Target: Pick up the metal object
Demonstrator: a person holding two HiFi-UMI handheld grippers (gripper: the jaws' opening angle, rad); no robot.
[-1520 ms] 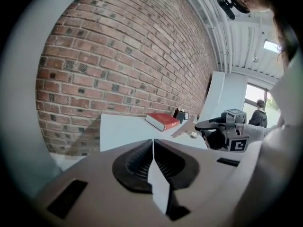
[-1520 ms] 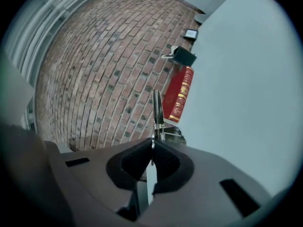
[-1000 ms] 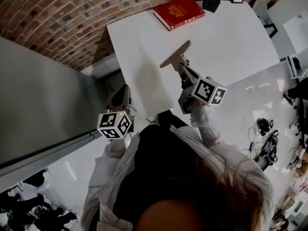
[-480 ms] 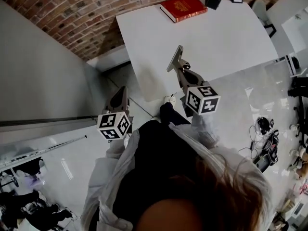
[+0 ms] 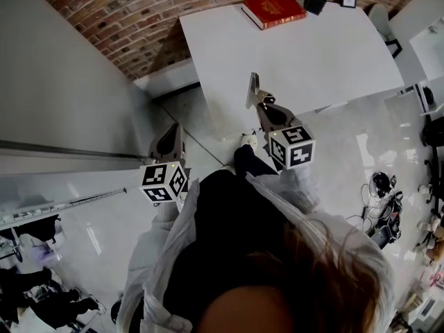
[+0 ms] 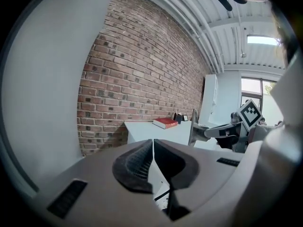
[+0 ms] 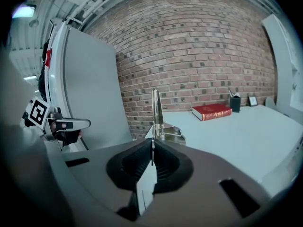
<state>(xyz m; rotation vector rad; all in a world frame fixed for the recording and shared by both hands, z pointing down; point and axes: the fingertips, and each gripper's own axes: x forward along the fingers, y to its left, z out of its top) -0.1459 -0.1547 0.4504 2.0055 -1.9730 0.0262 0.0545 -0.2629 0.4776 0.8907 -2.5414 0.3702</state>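
Observation:
The metal object (image 5: 254, 91) is a flat silver plate with a small bracket. It stands on edge in the air by the near edge of the white table (image 5: 333, 54). My right gripper (image 5: 261, 107) is shut on its lower end; in the right gripper view the plate (image 7: 156, 109) rises straight up from the pinched pads of that gripper (image 7: 152, 148). My left gripper (image 5: 173, 132) hangs over the floor to the left, shut and empty (image 6: 152, 143). From the left gripper view the plate (image 6: 193, 126) and the right gripper (image 6: 214, 132) show at the right.
A red book (image 5: 274, 10), a black pen holder (image 5: 315, 1) and a small frame (image 5: 347, 0) sit at the table's far end by the brick wall (image 5: 132, 19). A grey partition (image 5: 55, 89) stands at left. Cables and gear (image 5: 381, 193) lie on the glossy floor at right.
Both grippers have drawn back from the table toward its near edge. The right gripper has rolled, turning the plate from a flat slant to standing on edge. The left gripper stays shut.

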